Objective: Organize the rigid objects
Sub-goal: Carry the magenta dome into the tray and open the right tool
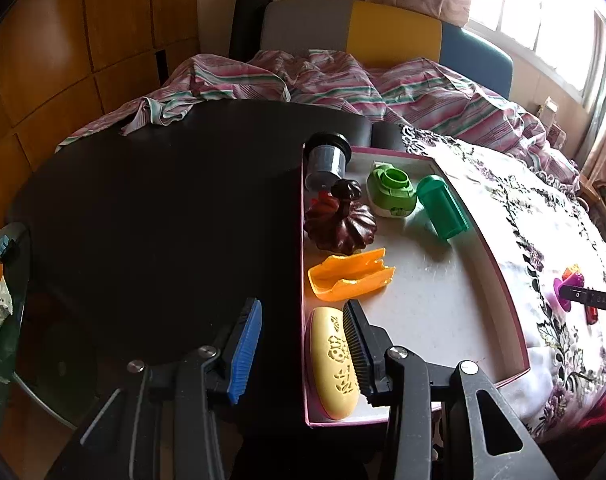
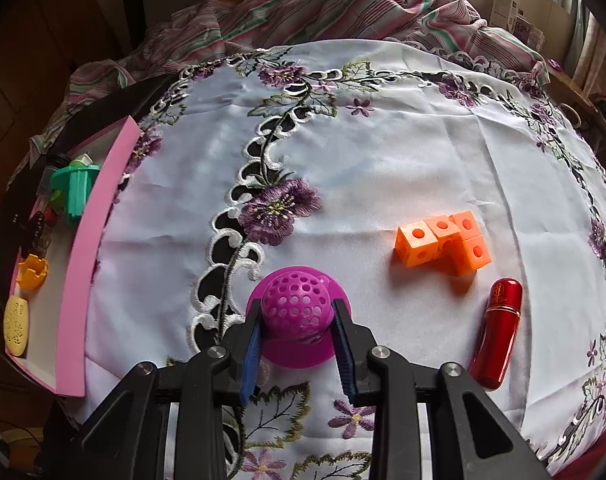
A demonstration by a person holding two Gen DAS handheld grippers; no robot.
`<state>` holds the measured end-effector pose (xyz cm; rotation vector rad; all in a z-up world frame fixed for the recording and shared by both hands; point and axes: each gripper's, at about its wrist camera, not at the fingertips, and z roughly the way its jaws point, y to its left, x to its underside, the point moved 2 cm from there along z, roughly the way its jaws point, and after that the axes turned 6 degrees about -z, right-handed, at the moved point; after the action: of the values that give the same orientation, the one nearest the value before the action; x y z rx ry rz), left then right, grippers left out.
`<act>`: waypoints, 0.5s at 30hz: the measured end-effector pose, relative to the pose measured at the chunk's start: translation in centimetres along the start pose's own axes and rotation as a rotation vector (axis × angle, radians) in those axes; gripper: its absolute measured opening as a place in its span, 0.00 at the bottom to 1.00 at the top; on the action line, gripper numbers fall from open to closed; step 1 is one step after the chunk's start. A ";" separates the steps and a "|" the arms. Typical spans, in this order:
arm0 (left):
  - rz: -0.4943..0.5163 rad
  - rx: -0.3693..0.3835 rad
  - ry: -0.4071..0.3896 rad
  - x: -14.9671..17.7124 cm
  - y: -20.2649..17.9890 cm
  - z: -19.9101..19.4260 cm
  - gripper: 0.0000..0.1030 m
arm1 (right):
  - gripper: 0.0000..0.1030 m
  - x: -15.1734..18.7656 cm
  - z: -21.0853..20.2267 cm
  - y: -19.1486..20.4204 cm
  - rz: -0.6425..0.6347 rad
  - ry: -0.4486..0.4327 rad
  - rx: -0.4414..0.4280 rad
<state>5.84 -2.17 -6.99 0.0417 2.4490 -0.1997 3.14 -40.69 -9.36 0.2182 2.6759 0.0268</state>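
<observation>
The right hand-held gripper squeezes the purple strainer on the table's cloth. The left hand-held gripper hangs loose over the pink box's edge, beside the yellow case.

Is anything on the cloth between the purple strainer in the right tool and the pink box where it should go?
Nothing visible. The right tool is shut on the purple strainer; only bare embroidered cloth lies between it and the pink box. The orange cubes and red tube sit on the opposite side.
</observation>
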 end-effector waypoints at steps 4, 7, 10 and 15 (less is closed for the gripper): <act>-0.003 0.001 -0.013 -0.3 0.3 -0.2 0.42 | 0.31 -0.4 -1.4 1.4 -0.008 -0.039 -0.061; -0.010 0.005 -0.015 -0.3 0.5 -0.3 0.42 | 0.31 -1.0 -2.8 3.7 -0.051 -0.072 -0.113; -0.016 0.006 -0.014 -0.3 0.7 -0.3 0.42 | 0.31 -1.6 -4.0 7.0 -0.124 -0.096 -0.156; -0.035 0.003 -0.012 -0.1 1.2 -0.3 0.42 | 0.31 -1.8 -5.1 13.3 -0.254 -0.112 -0.238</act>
<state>5.85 -0.90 -6.82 -0.0004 2.4382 -0.2189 4.43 -27.76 -3.23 -0.1895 2.5397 0.2444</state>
